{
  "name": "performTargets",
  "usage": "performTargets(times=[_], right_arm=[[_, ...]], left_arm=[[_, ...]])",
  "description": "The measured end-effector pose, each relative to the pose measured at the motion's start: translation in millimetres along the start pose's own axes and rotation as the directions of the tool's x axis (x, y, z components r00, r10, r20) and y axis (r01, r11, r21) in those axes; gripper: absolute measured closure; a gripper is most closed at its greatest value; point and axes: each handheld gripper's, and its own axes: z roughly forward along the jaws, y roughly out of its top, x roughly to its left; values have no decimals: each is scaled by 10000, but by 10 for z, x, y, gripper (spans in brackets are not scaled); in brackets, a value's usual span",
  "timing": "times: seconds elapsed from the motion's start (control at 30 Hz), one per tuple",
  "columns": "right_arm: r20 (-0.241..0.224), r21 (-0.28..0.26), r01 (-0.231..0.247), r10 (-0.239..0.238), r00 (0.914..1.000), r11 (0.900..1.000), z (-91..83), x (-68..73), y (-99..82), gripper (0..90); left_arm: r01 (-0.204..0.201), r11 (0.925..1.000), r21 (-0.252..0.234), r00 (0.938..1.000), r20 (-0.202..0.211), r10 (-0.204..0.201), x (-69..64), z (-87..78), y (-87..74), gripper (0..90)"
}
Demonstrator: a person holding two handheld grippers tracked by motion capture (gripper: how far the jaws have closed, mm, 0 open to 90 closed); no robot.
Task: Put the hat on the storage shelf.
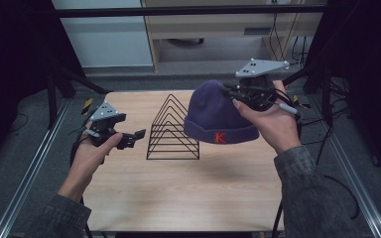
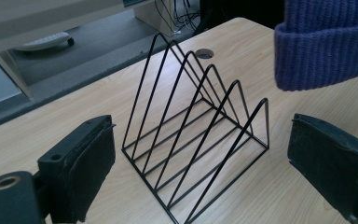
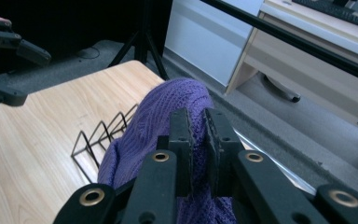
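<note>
covering the right gripper (image 3: 196, 140) pads, purple beanie (image 3: 158, 126) (hem cut off below).

The rack (image 1: 172, 130) stands on the table (image 1: 178, 193), near its middle. The hat (image 1: 219, 115) hangs above the table just right of the rack, pinched in the right gripper (image 1: 234, 92). The left gripper (image 1: 138, 135) hovers left of the rack, apart from it.

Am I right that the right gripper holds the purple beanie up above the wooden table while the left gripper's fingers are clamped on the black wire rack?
Not quite. The left gripper is open, apart from the wire rack, as the left gripper view shows. The rest holds: right gripper, beanie, table.
</note>
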Motion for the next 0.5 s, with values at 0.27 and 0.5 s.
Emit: performTargets(times=[0.27,0.5], right_arm=[[-9,-283,67,-68,10000,9996,152,24,246,821],[-95,-420,99,-104,9999,9991,247,53,391,821]], left_arm=[[-173,9999,13,9994,284,172,-45,75,171,84],[-373,9993,76,9981,502,369,-103,151,281,87]])
